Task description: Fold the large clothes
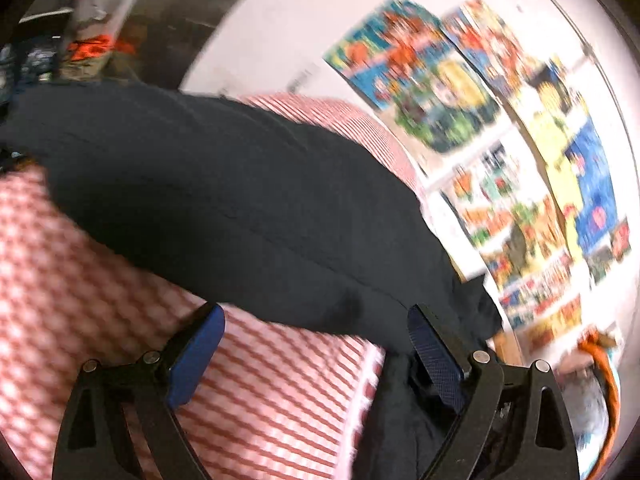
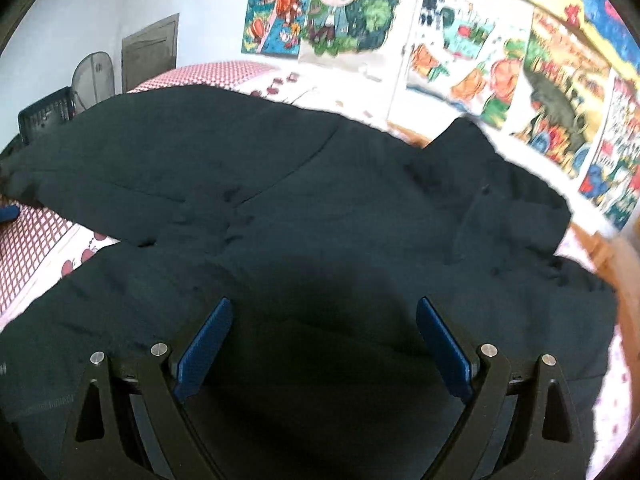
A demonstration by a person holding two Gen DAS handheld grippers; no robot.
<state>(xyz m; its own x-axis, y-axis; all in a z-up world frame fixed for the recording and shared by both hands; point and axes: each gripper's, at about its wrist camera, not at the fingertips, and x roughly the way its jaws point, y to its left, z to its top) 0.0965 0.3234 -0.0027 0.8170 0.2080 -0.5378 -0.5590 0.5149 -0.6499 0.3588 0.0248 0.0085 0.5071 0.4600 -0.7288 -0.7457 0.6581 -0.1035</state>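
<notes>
A large dark navy garment lies spread over a bed with a red-and-white checked cover. In the right wrist view its sleeve runs up to the left and its body fills the middle. My right gripper is open, empty, just above the garment's body. In the left wrist view the garment lies diagonally across the checked cover. My left gripper is open and empty over the garment's near edge, with dark cloth beside its right finger. That view is blurred.
Colourful cartoon posters cover the white wall behind the bed, also in the left wrist view. A fan and a dark crate stand at far left by a door. Orange items sit at the bed's right end.
</notes>
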